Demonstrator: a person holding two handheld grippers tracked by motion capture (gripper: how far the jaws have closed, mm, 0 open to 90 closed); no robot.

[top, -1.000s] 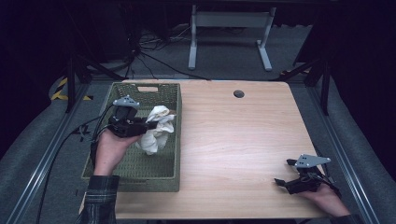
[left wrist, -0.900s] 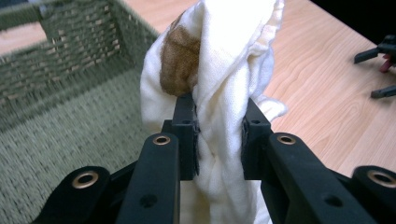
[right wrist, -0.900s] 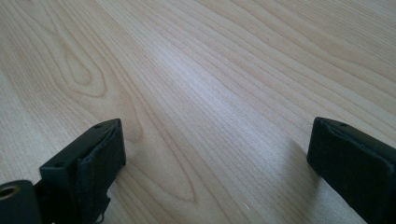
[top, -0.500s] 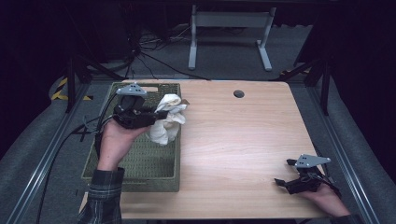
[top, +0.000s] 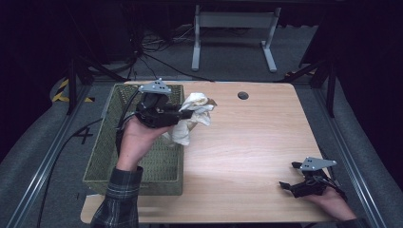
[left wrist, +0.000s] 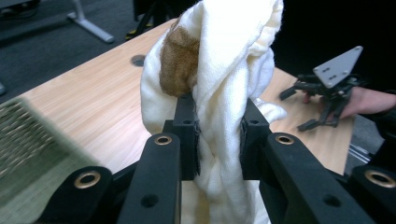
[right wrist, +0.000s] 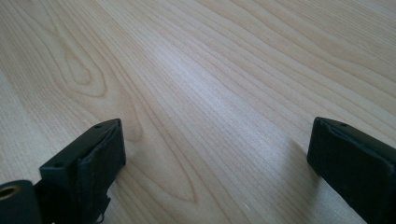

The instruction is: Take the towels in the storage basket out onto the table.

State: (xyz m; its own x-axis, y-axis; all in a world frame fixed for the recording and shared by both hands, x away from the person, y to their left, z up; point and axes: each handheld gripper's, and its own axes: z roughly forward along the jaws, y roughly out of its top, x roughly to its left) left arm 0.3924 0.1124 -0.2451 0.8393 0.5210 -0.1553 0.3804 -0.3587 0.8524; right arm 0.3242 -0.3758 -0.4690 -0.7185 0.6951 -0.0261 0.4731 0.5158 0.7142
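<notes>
Right gripper (right wrist: 217,154): jaws spread wide, nothing between them. Left jaw low at the frame's lower left, right jaw at the lower right edge. Beneath both, light wooden table (right wrist: 210,70), grain running diagonally, soft shadows under each jaw tip.

Cream cotton cloth with a brown patch (left wrist: 219,93): top and lower end cut off by the frame edges in the left gripper view; the stretch clamped between the black jaws is hidden by the pads.

Olive-green woven rectangular basket (left wrist: 28,158): blurred in the left gripper view, cut off at the left edge; in the high view (top: 107,142) part of its floor is hidden behind the person's left hand (top: 138,137) and the cloth.

Black two-jaw right gripper (right wrist: 219,154): jaws cut off by the lower and right edges in the right gripper view.

Light wooden table top (right wrist: 210,70): grain blurred toward the far edge.
</notes>
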